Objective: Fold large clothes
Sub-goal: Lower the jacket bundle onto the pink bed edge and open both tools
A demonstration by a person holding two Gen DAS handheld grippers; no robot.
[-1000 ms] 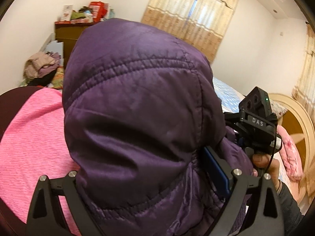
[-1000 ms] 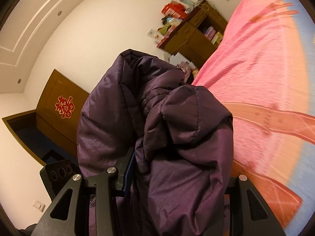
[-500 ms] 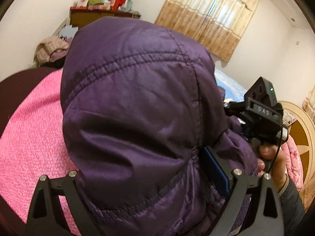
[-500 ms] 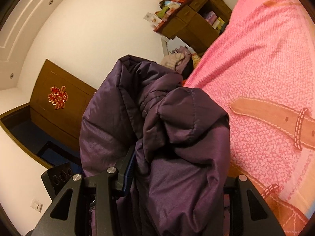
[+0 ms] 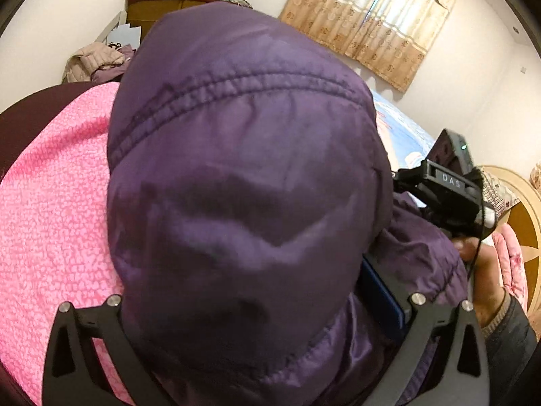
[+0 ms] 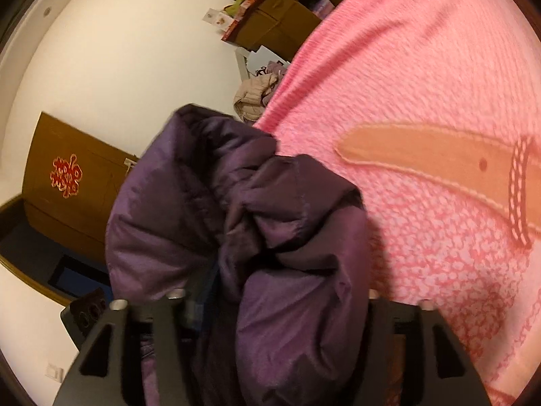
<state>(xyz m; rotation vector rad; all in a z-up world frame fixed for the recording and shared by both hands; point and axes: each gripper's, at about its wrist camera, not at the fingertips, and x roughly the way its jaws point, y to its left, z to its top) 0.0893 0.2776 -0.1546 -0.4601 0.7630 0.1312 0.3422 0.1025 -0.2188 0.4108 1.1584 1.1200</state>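
Observation:
A dark purple padded jacket (image 5: 243, 186) fills the left wrist view, bunched between the fingers of my left gripper (image 5: 257, 311), which is shut on it. In the right wrist view the same jacket (image 6: 270, 237) bulges between the fingers of my right gripper (image 6: 270, 304), also shut on it. The right gripper's body (image 5: 449, 186) and the hand holding it show at the right of the left wrist view, close to the jacket. The jacket hangs above a pink blanket (image 5: 57, 209) on the bed, which also shows in the right wrist view (image 6: 422, 101).
A brown cabinet (image 5: 152, 10) with boxes on top stands by the far wall. A heap of clothes (image 5: 98, 64) lies beside the bed. Curtains (image 5: 372, 20) hang at the back. A wooden door (image 6: 71, 182) with a red ornament is at the left.
Both grippers have tilted down toward the bed with the jacket still held. The pink blanket fills more of the right wrist view, and the jacket bundle sits lower over it.

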